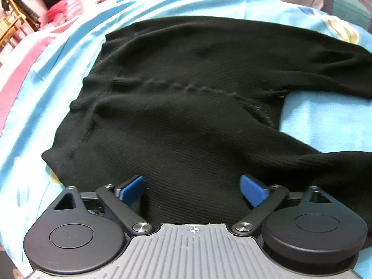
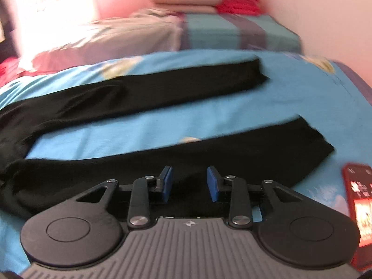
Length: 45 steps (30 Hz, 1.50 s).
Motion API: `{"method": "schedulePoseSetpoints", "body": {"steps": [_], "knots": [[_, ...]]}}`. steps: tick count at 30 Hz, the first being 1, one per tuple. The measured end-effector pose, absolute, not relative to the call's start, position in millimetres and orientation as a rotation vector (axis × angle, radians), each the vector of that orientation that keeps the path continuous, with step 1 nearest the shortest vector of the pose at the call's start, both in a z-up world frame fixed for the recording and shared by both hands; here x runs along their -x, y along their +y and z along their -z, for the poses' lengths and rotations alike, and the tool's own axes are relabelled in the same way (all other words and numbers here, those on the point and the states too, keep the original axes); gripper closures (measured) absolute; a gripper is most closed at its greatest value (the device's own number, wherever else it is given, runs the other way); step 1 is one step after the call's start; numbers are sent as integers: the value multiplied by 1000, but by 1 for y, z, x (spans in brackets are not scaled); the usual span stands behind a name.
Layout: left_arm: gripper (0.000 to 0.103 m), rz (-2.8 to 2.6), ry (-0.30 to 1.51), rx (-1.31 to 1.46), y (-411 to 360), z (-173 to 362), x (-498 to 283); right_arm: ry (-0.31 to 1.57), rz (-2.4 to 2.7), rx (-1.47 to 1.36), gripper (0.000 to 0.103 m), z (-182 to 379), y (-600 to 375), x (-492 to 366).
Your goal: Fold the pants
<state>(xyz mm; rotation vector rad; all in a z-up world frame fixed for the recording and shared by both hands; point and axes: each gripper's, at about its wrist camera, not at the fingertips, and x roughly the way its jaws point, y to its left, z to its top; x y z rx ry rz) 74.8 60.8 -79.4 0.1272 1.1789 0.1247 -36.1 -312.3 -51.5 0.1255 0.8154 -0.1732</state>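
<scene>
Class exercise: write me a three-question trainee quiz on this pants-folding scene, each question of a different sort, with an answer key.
1. True or false: the black pants are already folded in half.
2. The left gripper is over which part: A) the waist end, B) a leg cuff?
3. What lies on the blue sheet right of the right gripper?

Key: 1. False, both legs lie spread apart. 2. A. 3. A red phone.
</scene>
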Motion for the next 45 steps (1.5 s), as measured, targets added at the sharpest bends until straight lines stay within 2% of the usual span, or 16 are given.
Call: {"method": "schedulePoseSetpoints", "body": {"steps": [7,9,10,14,16,20,21,23,24,27,30,33,39,41,42,45], "knots": [[0,26,1142,-100,29,65,-68,843,-141,-96,61,52,-235,33],[0,54,1168,-129,18,75,-70,951,-216,-107,49,68,-223,24],[0,62,1189,-146,14,81,-72,1019,-236,-90,50,74,-218,22],[0,51,1210,-157,17,90,-78,988,-254,11,49,59,-215,36],[0,52,1215,-132,22,92,-79,942,-212,65,37,54,-221,42],[0,45,1208,-142,19,94,-79,985,-200,100,36,74,-225,35],[0,42,1209,-143,19,95,-80,999,-206,95,38,82,-227,32],[0,40,1215,-140,18,95,-81,992,-235,66,70,81,-230,32],[0,41,1219,-136,19,94,-82,1002,-253,50,92,77,-231,34],[0,48,1222,-129,21,95,-84,1061,-276,35,94,72,-239,43],[0,45,1226,-131,21,95,-88,1040,-260,38,89,60,-238,48],[0,45,1227,-140,19,96,-91,978,-349,48,59,48,-211,48],[0,67,1236,-150,20,96,-94,1007,-427,115,57,73,-153,20],[0,74,1233,-156,20,96,-93,1005,-383,104,70,80,-149,11],[0,77,1230,-159,20,96,-93,1013,-372,109,94,78,-148,11],[0,85,1227,-157,21,96,-92,1062,-428,121,94,70,-148,27]]}}
